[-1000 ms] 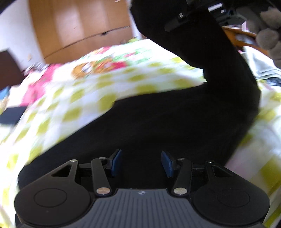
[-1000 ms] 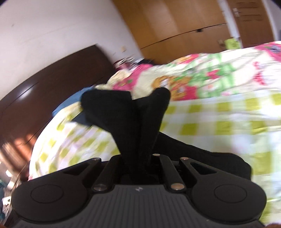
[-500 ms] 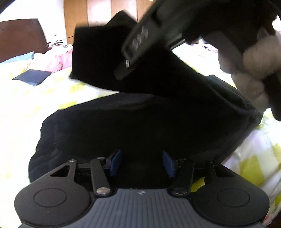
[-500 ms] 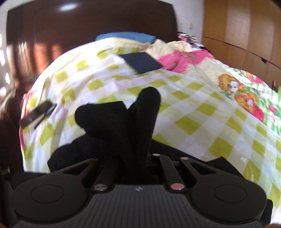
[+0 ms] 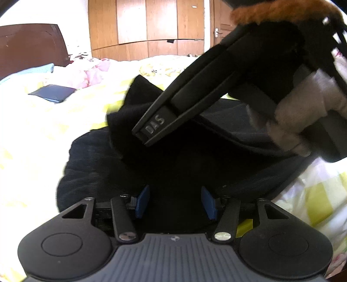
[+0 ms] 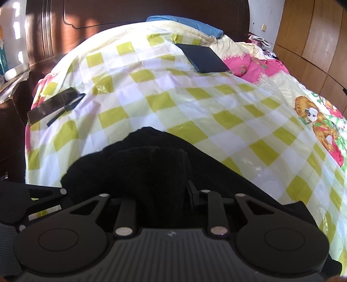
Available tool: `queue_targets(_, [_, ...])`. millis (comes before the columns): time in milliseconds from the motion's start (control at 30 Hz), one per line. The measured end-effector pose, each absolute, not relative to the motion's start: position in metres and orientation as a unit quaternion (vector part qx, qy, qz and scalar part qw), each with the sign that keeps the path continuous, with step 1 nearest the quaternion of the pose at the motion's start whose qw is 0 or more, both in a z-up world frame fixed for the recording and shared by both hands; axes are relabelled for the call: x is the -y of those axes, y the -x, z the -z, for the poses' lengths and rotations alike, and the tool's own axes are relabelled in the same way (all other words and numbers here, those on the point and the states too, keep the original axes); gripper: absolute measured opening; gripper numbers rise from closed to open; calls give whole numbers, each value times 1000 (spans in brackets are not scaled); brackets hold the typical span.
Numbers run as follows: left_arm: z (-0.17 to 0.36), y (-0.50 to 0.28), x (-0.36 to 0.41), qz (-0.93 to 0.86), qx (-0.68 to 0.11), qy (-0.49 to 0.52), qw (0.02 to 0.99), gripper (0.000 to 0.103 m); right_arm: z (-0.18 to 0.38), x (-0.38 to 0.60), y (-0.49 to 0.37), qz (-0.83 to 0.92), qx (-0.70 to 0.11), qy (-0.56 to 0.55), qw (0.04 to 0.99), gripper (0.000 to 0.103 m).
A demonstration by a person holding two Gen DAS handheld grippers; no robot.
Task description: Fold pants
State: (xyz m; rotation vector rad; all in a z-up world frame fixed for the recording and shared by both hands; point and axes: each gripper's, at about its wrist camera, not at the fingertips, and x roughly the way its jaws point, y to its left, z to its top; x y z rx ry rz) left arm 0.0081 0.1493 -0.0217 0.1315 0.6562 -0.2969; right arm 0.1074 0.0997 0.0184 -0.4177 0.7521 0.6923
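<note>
Black pants [image 5: 104,164] lie bunched on a yellow-checked bedspread [image 5: 39,121]. My left gripper [image 5: 175,201] is open, its blue pads [image 5: 142,200] on either side of the dark cloth just above the pile. The right gripper's body crosses the top right of the left wrist view, held by a gloved hand [image 5: 303,117]. In the right wrist view my right gripper [image 6: 160,195] is shut on a fold of the pants [image 6: 138,164], laid low over the pile. Its fingertips are hidden by the cloth.
A dark flat tablet-like object [image 6: 203,57] lies on the bed near the blue pillow [image 6: 188,23]. A black case [image 6: 54,104] lies at the bed's left edge. The brown headboard [image 6: 134,13] and wooden wardrobe [image 5: 147,28] stand behind.
My right gripper has swung the held pant fold over and down onto the rest of the pants. The cloth no longer stands up from its jaws. The left gripper stays open over the pile.
</note>
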Motion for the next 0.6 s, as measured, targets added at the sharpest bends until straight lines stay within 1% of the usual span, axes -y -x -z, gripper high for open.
queue_targets(133, [24,-3,-152,127,-321,-72,936,66,-35,-99,-115,-329,-368,142,858,8])
queue_targets(267, [27,-4,-153,132,-332,-62,932,66,-73,-89,-118,-316,-333,69,886,8])
queue_targets(367, [31,-7,-151,137,-336,-53,930,66,-87,-96,-121,-309,-316,54,895,8])
queue_targets(433, [30,-6,-152,138,-337,-47,930,66,-76,-112,-122,-311,-321,73,891,8])
queue_targets(567, [32,-4,-154,136,-334,-45,932,66,-31,-141,-120,-326,-371,100,864,8])
queue_targets(600, [32,-3,-154,135,-333,-44,932,66,-23,-146,-117,-327,-372,110,862,8])
